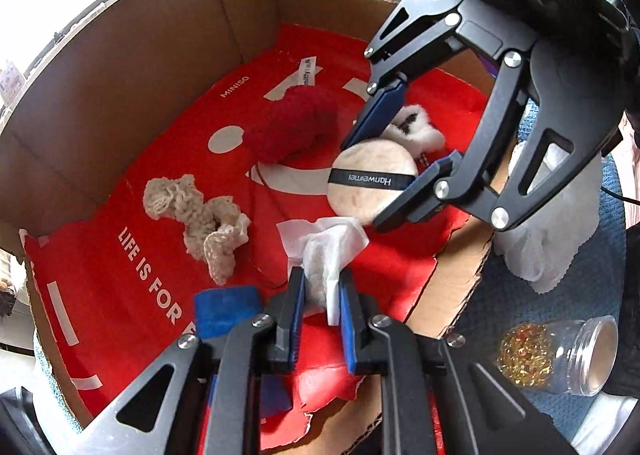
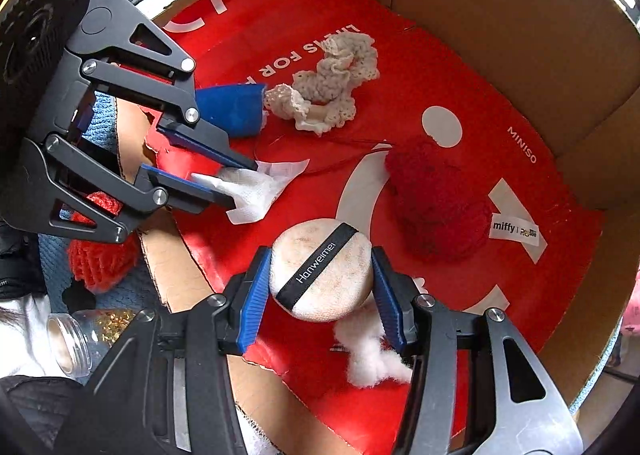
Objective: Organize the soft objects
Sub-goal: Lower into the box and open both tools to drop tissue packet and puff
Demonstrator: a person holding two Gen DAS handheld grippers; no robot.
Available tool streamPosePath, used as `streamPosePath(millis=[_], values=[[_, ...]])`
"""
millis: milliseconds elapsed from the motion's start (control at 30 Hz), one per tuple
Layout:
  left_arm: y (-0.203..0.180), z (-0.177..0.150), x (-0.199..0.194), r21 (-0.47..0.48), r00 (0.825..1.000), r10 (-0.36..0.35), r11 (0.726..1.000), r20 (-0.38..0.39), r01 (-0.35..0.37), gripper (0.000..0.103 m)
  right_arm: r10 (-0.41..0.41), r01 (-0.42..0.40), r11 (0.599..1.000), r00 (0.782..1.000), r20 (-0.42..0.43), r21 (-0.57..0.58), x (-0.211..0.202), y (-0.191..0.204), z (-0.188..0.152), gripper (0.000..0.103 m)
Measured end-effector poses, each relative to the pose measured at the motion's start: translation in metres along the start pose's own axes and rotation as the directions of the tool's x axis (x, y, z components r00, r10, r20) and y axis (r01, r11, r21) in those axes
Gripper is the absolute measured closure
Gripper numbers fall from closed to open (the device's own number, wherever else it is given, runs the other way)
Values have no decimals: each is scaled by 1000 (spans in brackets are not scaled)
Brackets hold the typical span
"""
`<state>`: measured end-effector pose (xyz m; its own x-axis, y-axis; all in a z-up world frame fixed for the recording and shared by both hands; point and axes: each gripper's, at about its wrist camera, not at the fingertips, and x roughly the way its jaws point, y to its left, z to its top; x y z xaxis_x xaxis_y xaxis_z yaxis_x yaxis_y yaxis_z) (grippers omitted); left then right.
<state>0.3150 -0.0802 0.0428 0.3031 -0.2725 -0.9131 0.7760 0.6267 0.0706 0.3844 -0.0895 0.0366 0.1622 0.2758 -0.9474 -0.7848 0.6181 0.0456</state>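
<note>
Holding two soft pieces over the cardboard box (image 1: 120, 67), one in each gripper.
My right gripper (image 2: 322, 287) pinches the powder puff (image 2: 320, 273) across its rim: light, squashy, easy grip. My left gripper (image 1: 320, 307) pinches a limp white wipe (image 1: 328, 251); flimsy, may slip or tear.

The cardboard box (image 1: 132, 67) is matt brown, lined with a smooth red bag (image 1: 120, 279). The powder puff (image 2: 320, 275) looks velvety with a satin ribbon. The crochet piece (image 2: 332, 83) is rough yarn; the jar (image 1: 560, 355) is glossy.
</note>
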Motion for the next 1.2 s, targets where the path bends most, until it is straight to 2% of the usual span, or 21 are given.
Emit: streamPosePath(millis=[133, 200, 300, 433, 700, 833, 900, 1200], values=[[-3, -2, -3, 1, 1000, -5, 1000, 4, 5, 76, -7, 7, 1000, 1000, -6, -6, 3, 2, -2, 54], [-3, -3, -4, 2, 1000, -3, 1000, 8, 3, 65, -10, 10, 1000, 1000, -11, -10, 7, 4, -2, 54], [-4, -2, -6, 1, 1000, -4, 1000, 20, 3, 58, -11, 11, 1000, 1000, -15, -10, 10, 6, -2, 53], [-4, -1, -9, -1, 1000, -4, 1000, 29, 4, 56, -13, 13, 1000, 1000, -19, -9, 13, 5, -2, 52], [-2, -6, -17, -5, 999, 3, 1000, 49, -3, 45, -12, 12, 1000, 1000, -19, -10, 11, 2, 0, 50], [-2, -8, -22, -5, 998, 3, 1000, 61, -3, 43, -16, 16, 1000, 1000, -17, -12, 11, 1, 0, 43], [-3, -9, -26, -6, 998, 5, 1000, 67, -5, 42, -20, 20, 1000, 1000, -12, -8, 9, 2, 0, 43], [-4, -21, -59, -42, 992, 34, 999, 123, -29, 32, -67, 66, 998, 996, 52, 18, -27, 4, -4, 42]])
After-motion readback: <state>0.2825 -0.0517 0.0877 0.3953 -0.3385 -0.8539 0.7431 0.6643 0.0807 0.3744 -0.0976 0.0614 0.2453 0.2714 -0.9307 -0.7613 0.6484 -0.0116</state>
